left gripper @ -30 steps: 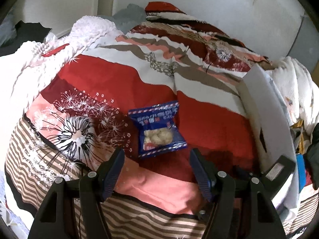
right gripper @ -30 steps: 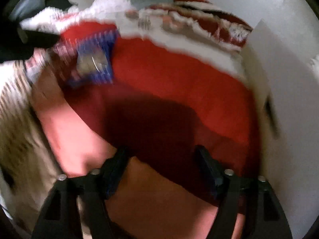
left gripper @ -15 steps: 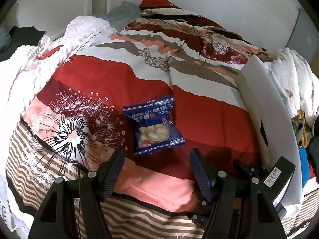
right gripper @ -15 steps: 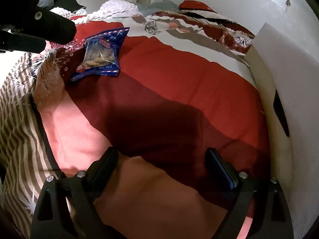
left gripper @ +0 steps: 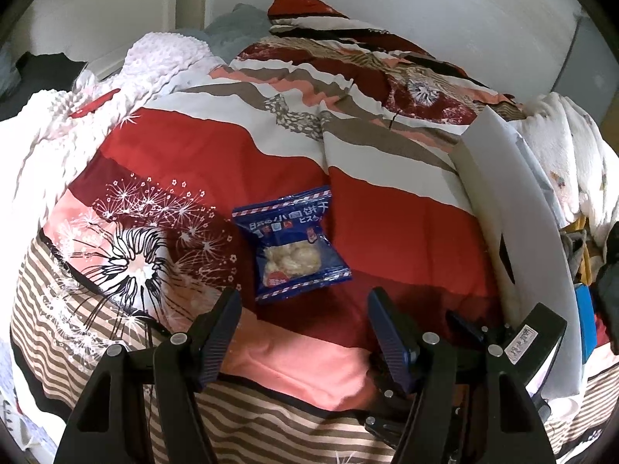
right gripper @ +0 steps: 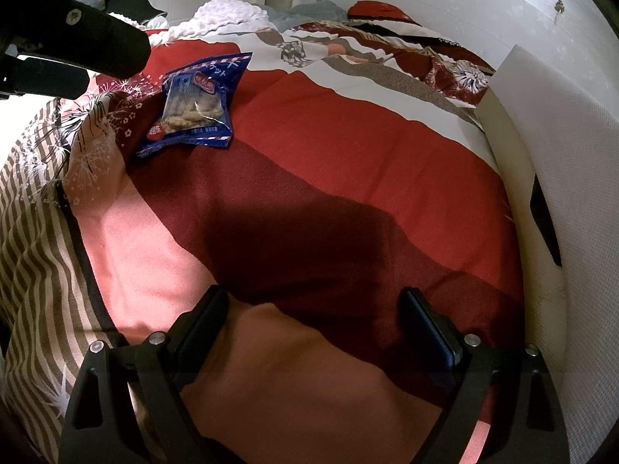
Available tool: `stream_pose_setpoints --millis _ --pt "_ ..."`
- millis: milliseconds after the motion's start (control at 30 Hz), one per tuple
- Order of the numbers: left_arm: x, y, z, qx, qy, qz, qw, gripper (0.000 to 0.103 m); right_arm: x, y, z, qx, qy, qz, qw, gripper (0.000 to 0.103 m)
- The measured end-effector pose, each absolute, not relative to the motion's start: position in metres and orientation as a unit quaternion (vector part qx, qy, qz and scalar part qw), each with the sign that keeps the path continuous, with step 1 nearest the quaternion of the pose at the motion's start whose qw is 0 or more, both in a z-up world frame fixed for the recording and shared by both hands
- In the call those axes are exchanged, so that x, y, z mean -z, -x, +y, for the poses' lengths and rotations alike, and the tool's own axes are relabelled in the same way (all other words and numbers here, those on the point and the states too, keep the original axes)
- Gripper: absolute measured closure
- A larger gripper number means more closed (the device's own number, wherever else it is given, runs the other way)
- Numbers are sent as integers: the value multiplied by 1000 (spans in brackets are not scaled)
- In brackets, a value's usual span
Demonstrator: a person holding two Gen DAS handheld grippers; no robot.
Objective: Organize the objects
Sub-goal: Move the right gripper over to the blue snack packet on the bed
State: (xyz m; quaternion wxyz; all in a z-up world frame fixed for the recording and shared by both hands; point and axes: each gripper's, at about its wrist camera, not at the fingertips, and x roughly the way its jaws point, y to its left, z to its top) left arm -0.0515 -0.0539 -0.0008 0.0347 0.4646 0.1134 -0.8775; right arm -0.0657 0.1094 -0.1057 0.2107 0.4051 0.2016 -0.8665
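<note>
A blue snack packet (left gripper: 292, 245) with pale biscuits showing through its window lies flat on the red part of the quilt (left gripper: 216, 162). My left gripper (left gripper: 303, 309) stands open just short of the packet, nothing between its fingers. The right wrist view has the same packet (right gripper: 197, 108) far off at the upper left, with one of the left gripper's fingers (right gripper: 104, 44) dark above it. My right gripper (right gripper: 315, 301) is open wide and empty over the dark red and pink quilt (right gripper: 348, 147), well to the right of the packet.
A white foam box wall (left gripper: 514, 208) with a dark handle slot stands along the quilt's right side, and it also fills the right edge of the right wrist view (right gripper: 561, 162). White bobbled blanket (left gripper: 162, 58) at the back left. Crumpled cloth (left gripper: 580, 162) piled beyond the foam wall.
The right gripper's jaws have spread wider and its blurred view has settled. Its black frame has come further into the left wrist view's lower right. The packet has not moved.
</note>
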Motion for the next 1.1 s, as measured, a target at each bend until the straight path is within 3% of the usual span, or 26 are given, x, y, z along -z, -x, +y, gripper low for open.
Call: stream_pose_setpoints --millis 1100 --pt "0 50 -65 877 -461 127 38 38 106 68 106 866 -405 202 212 13"
